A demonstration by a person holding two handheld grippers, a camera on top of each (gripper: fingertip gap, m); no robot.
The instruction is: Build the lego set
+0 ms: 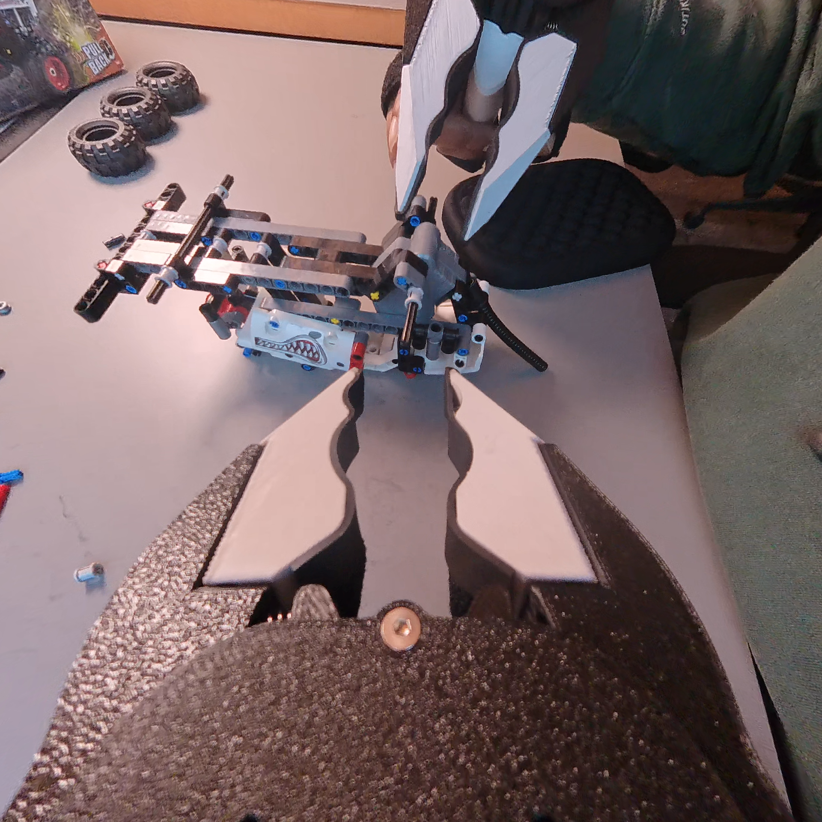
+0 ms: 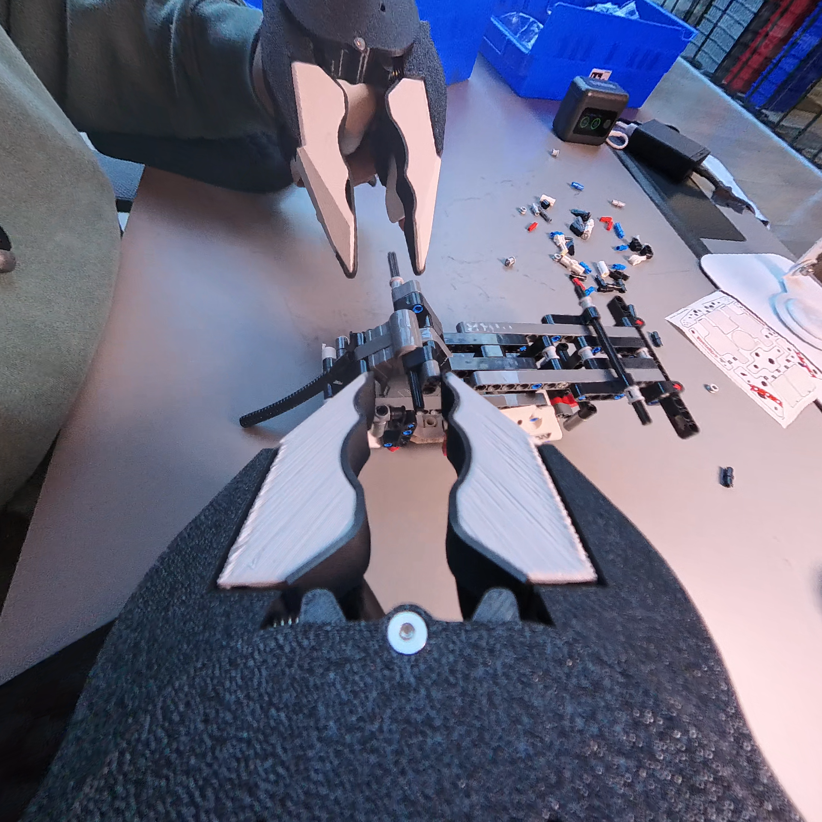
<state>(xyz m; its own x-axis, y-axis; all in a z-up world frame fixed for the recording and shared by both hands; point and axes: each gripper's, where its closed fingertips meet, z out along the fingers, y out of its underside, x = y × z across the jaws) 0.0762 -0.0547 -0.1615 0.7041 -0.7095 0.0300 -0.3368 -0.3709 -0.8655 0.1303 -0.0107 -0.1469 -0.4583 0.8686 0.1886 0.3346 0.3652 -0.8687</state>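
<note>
The half-built lego chassis [image 1: 284, 271] lies on the grey table [image 1: 133, 422]. It has grey and black beams, black axles, a white panel with a shark-mouth sticker [image 1: 293, 347] and a black ribbed hose [image 1: 511, 338]. My left gripper [image 1: 402, 376] is open and empty, its tips just short of the white panel's near edge. My right gripper [image 1: 438, 222] comes down from above, open, over the chassis's grey block end. In the right wrist view my right gripper [image 2: 404, 378] straddles that grey and black end of the chassis [image 2: 511, 364], and the left gripper [image 2: 384, 270] hangs open beyond it.
Three black tyres [image 1: 129, 111] and the set's box [image 1: 49, 49] are at the far left. Loose small pieces [image 2: 587, 240], a sticker sheet [image 2: 747, 356], a black device [image 2: 589, 109] and blue bins [image 2: 578, 49] are beyond the chassis. A black chair seat [image 1: 560, 222] sits past the table edge. The gap from one gripper's tips to the other's is roughly 8 centimeters.
</note>
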